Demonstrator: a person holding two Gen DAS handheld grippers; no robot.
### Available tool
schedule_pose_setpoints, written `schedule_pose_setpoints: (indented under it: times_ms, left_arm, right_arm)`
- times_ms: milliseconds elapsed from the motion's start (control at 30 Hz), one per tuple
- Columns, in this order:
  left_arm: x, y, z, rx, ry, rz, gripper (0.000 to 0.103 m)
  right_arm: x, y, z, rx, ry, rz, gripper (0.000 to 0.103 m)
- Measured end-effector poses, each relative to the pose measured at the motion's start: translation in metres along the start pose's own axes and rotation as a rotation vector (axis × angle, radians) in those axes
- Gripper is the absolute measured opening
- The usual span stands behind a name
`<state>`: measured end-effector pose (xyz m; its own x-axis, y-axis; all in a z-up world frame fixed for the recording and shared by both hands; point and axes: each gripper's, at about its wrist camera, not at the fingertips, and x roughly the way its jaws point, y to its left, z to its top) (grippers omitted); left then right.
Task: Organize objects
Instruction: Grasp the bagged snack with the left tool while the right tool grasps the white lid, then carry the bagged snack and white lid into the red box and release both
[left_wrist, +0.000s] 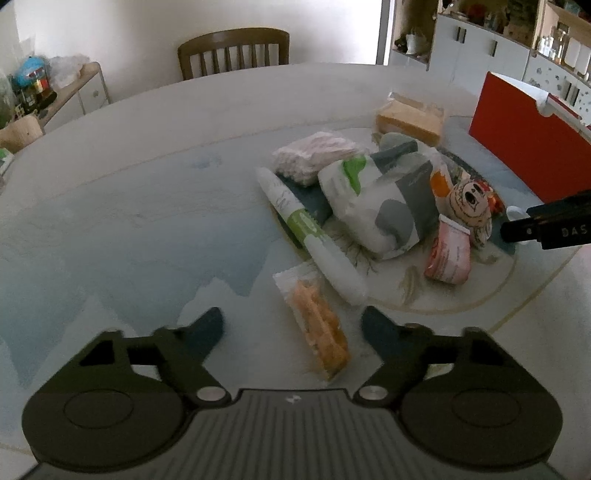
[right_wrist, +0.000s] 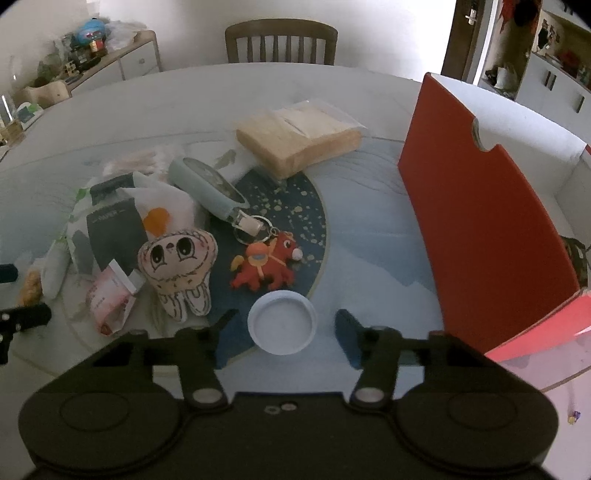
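Note:
My left gripper stands open low over the table, its jaws on either side of an orange snack packet without touching it. Beyond it lie a white-and-green tube, a patterned paper pack and a pink sachet. My right gripper is open around a round white lid, with a gap showing at the right pad. Ahead of it are a tooth-shaped plush, a red toy keychain and a small corked bottle.
A red open box stands at the right of the round table. A wrapped tan block lies at the back and a white fluffy pack beside the pile. A wooden chair and cabinets stand behind.

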<state>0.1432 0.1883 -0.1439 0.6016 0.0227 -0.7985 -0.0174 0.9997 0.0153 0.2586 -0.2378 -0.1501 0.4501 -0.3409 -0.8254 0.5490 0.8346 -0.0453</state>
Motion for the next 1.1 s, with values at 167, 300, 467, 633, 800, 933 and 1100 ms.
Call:
schedule_pose_setpoints:
  times_ms: [167, 300, 467, 633, 800, 933, 1100]
  left_arm:
    - [-0.004, -0.004, 0.003, 0.034, -0.003, -0.021, 0.038]
    - [-0.005, -0.005, 0.005, 0.018, 0.006, -0.018, 0.026]
    - [-0.007, -0.004, 0.007, -0.014, 0.018, -0.026, 0.021]
    - [-0.016, -0.003, 0.007, -0.052, 0.019, -0.039, 0.021]
    - [-0.03, -0.005, 0.011, -0.094, 0.014, -0.05, 0.021]
    - [-0.043, -0.012, 0.016, -0.126, 0.006, -0.068, 0.021]
    - [-0.059, -0.03, 0.026, -0.13, -0.017, -0.092, 0.021]
  right_arm:
    - [-0.001, 0.002, 0.0, -0.021, 0.002, 0.01, 0.039]
    - [-0.002, 0.0, -0.001, -0.024, 0.009, 0.014, 0.038]
    - [-0.011, -0.004, -0.005, -0.01, 0.014, 0.033, 0.038]
    - [-0.028, -0.009, -0.006, -0.011, 0.028, 0.033, 0.038]
    - [-0.052, -0.014, -0.006, -0.019, 0.008, 0.049, 0.038]
    - [-0.07, -0.019, -0.003, -0.017, -0.011, 0.066, 0.038]
    - [-0.089, -0.029, 0.003, -0.012, -0.024, 0.081, 0.038]
